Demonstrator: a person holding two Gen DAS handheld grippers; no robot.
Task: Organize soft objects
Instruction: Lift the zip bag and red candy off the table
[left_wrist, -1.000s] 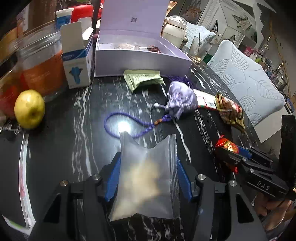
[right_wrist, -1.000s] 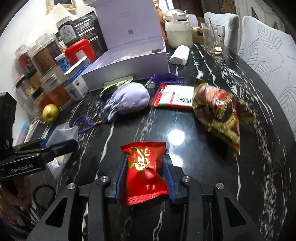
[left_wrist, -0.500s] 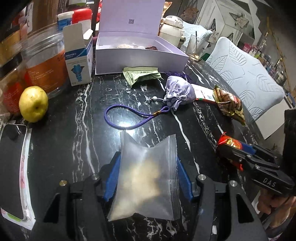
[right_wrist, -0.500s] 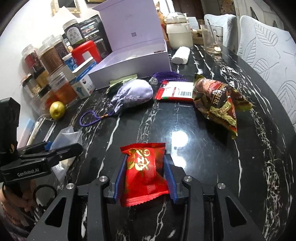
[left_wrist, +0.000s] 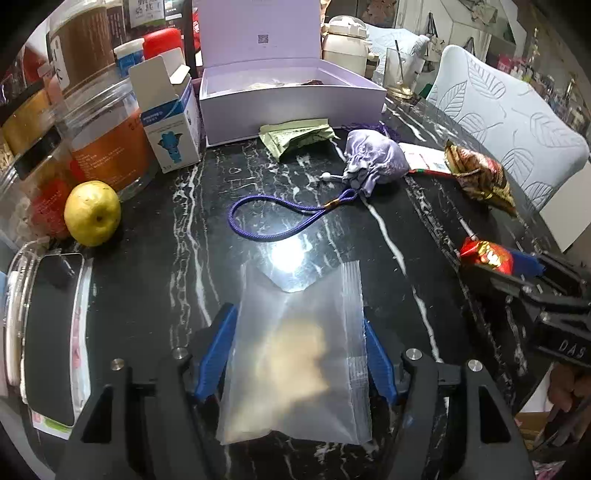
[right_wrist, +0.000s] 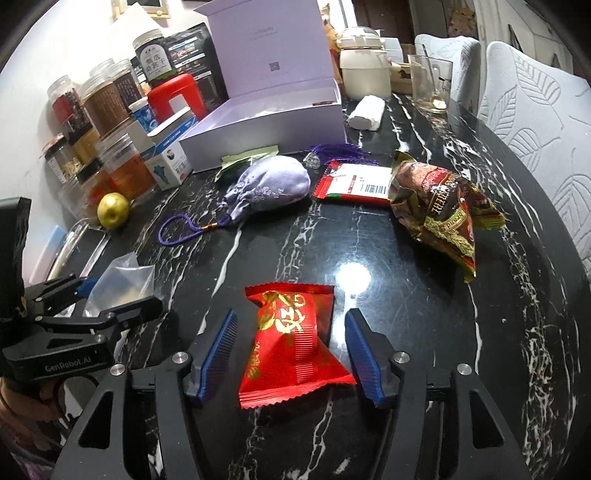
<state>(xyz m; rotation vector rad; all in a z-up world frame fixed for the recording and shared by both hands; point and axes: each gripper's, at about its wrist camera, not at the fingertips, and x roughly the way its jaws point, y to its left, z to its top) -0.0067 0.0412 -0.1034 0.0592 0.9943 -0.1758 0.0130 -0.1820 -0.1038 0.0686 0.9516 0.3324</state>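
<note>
The crinkled red foil snack packet (right_wrist: 291, 339) lies flat on the black marble table (right_wrist: 424, 295) between the right gripper (right_wrist: 291, 350) pads — jaws just opened, clear gaps either side, apparently a release. The left gripper (left_wrist: 295, 354), jaws likewise just widening, brackets a frosted zip-lock bag (left_wrist: 295, 354) on the table — whether the pads press it I cannot tell.

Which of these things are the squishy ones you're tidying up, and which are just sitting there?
For tidying: clear bag, red packet, purple pouch, brown wrapper, green sachet, flat red packet, and probably the open box for putting them in.

Just sitting there: apple, jars, small carton, glass.
</note>
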